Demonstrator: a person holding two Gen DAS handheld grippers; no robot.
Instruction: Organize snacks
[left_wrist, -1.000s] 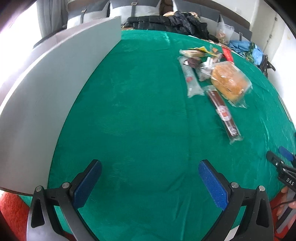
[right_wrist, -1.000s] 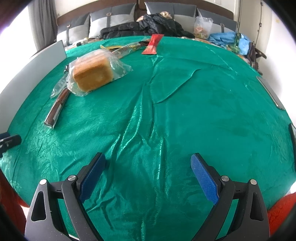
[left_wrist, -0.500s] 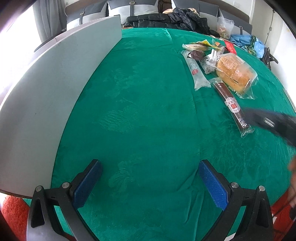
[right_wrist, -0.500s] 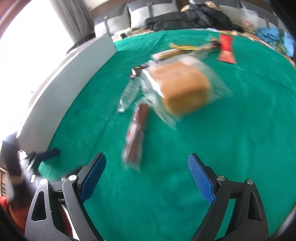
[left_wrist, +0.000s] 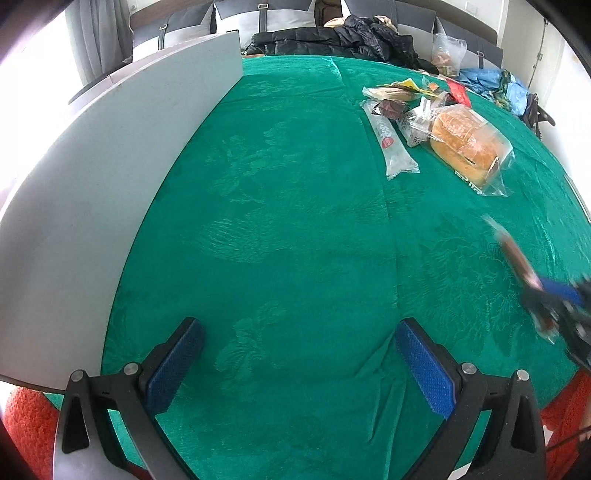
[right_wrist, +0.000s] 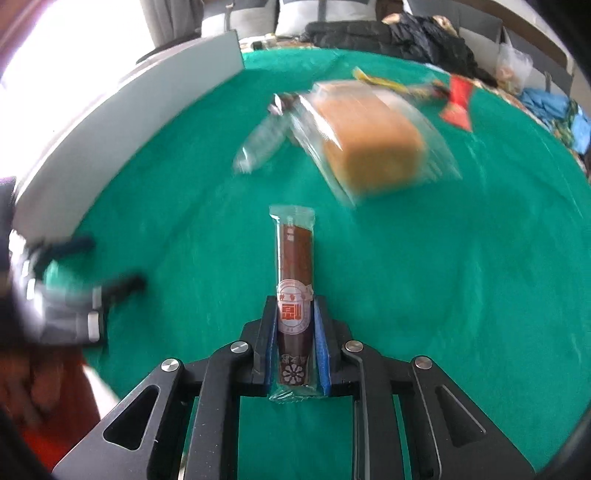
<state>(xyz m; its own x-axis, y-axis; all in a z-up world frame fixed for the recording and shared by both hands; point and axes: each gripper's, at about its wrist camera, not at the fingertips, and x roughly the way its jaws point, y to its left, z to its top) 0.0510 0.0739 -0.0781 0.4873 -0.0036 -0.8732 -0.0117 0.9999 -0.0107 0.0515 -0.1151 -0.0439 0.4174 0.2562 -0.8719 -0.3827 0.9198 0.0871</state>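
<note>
My right gripper (right_wrist: 294, 314) is shut on a long brown sausage stick (right_wrist: 294, 266) in a clear wrapper and holds it above the green cloth; it shows blurred in the left wrist view (left_wrist: 517, 258). My left gripper (left_wrist: 299, 362) is open and empty over the near cloth. A wrapped bread loaf (left_wrist: 465, 146) (right_wrist: 369, 144), a clear long packet (left_wrist: 389, 142) (right_wrist: 264, 142), a small dark snack (left_wrist: 391, 107), a red packet (right_wrist: 458, 103) and other wrappers (left_wrist: 397, 90) lie at the far right.
A grey board (left_wrist: 92, 177) (right_wrist: 129, 114) runs along the table's left edge. The green tablecloth (left_wrist: 280, 221) covers the table. Dark jackets (left_wrist: 332, 37) and bags (left_wrist: 448, 55) lie on seats behind the table.
My right gripper swung left to the sausage stick, shut on it and lifted it off the cloth. The left gripper stayed open and barely moved.
</note>
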